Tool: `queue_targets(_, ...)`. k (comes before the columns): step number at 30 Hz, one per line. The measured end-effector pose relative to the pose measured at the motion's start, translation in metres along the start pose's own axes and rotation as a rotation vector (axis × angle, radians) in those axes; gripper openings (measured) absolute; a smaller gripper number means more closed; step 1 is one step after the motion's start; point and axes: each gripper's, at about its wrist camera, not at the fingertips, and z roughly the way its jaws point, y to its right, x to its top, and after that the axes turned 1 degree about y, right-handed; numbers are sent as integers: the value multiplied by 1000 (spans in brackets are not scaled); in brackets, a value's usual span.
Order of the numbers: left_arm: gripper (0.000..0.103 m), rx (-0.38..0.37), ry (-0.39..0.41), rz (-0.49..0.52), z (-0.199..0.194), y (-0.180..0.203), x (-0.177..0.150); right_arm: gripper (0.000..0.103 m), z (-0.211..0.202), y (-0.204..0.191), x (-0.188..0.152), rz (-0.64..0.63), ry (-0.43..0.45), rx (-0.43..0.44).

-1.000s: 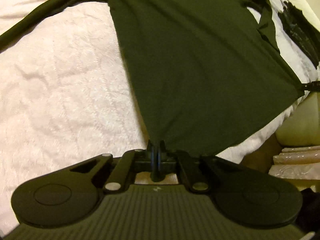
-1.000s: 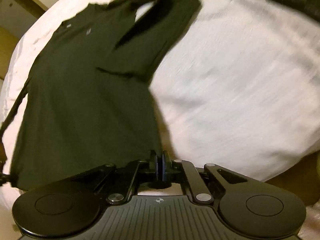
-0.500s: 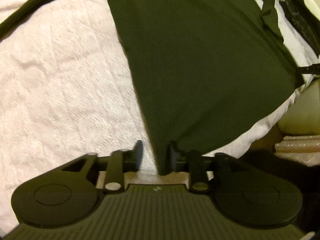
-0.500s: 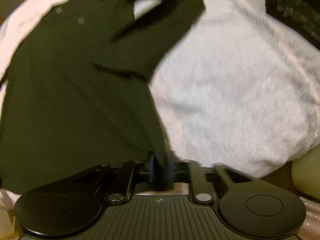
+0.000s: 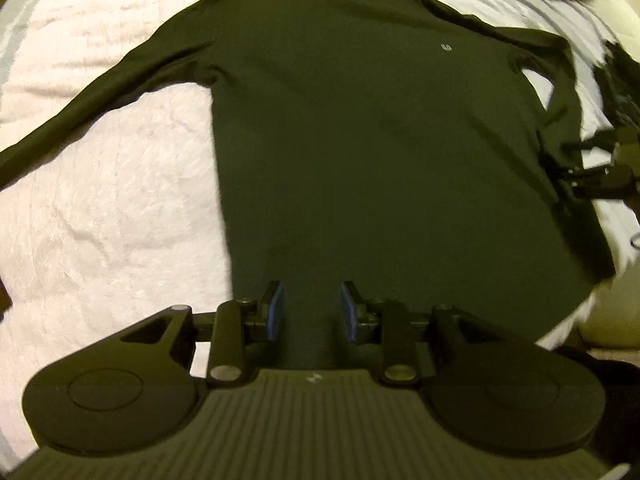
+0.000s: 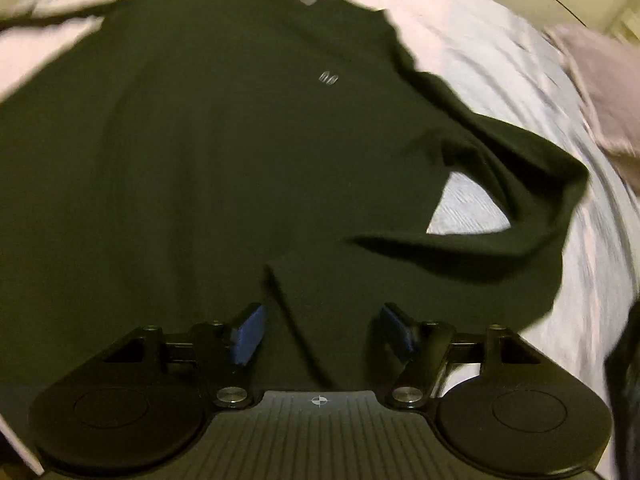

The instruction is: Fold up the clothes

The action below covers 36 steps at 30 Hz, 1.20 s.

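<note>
Looking down my left gripper, I am seeing its blue pads standing apart with nothing pinched, hanging over the hem of the dark green long-sleeved shirt. That shirt is lying spread front-up on the pale bedspread, one sleeve stretching out to the left. My right gripper is likewise hanging with its jaws spread wide and holding nothing, over the shirt's lower edge, where the other sleeve is lying bent back on itself beside the body.
</note>
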Motion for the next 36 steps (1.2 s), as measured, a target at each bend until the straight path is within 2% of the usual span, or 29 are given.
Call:
queue_targets(1, 27, 6, -4, -7, 3, 17, 7, 5, 0, 12, -2, 2, 3, 54)
queue_targets(4, 27, 3, -8, 2, 5, 58, 20, 1, -34, 81, -11, 137, 71, 107)
queue_targets(7, 27, -39, 3, 40, 13, 108, 46, 1, -76, 157, -19, 303, 153, 135)
queue_targets(8, 28, -57, 10, 59, 15, 125, 56, 1, -88, 185, -23, 356, 180, 114)
queue_targets(13, 31, -132, 49, 166, 35, 199, 117, 2, -135, 338, -54, 611, 305, -183)
queue_targets(16, 34, -146, 70, 259, 48, 226, 150, 2, -142, 400, -71, 741, 325, -267)
queue_targets(18, 37, -141, 93, 312, 57, 236, 172, 2, -142, 417, -76, 776, 327, -281)
queue_targets(22, 38, -120, 135, 369, 80, 242, 219, 2, -142, 419, -80, 779, 321, -297)
queue_targets(30, 38, -94, 164, 428, 142, 262, 304, 2, -141, 423, -88, 785, 308, -331)
queue_targets(32, 38, -98, 176, 457, 152, 265, 323, 2, -140, 422, -92, 789, 302, -312)
queue_targets(36, 38, -134, 88, 548, 178, 267, 360, 2, -141, 411, -93, 731, 290, -301)
